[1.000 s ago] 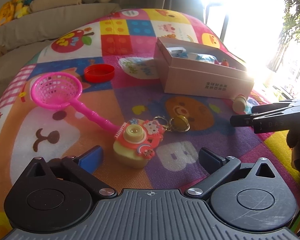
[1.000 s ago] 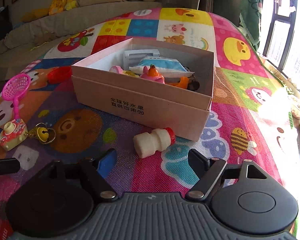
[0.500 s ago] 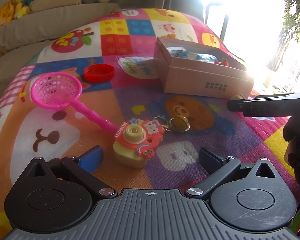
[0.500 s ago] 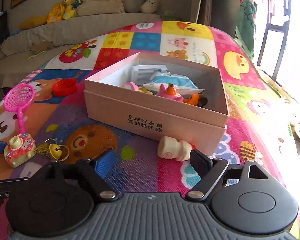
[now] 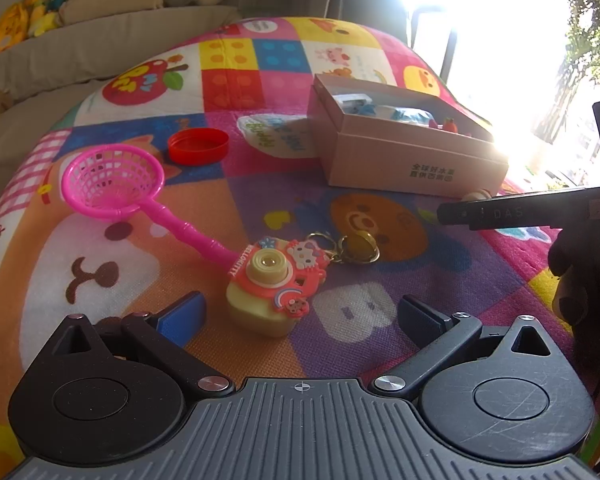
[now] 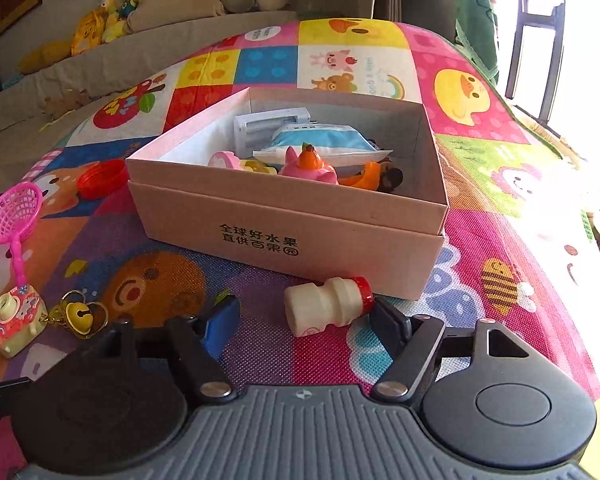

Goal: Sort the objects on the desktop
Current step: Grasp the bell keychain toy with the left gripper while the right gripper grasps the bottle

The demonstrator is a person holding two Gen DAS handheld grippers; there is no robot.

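**Bottle next, R side**

My R gripper (image 6: 304,314) is spread wide around the bottle (image 6: 326,306), lying on the mat by the box's (image 6: 284,236) near corner. Prob light, hard, slick plastic; I'd pinch mid-body. L gripper (image 5: 300,312) spread too, camera (image 5: 274,286) between.

Both hand-held grippers (image 5: 300,312) (image 6: 304,316) — agape.

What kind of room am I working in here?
Probably a home living room: a cartoon play mat as the work surface, a sofa with plush toys behind, and a bright window.
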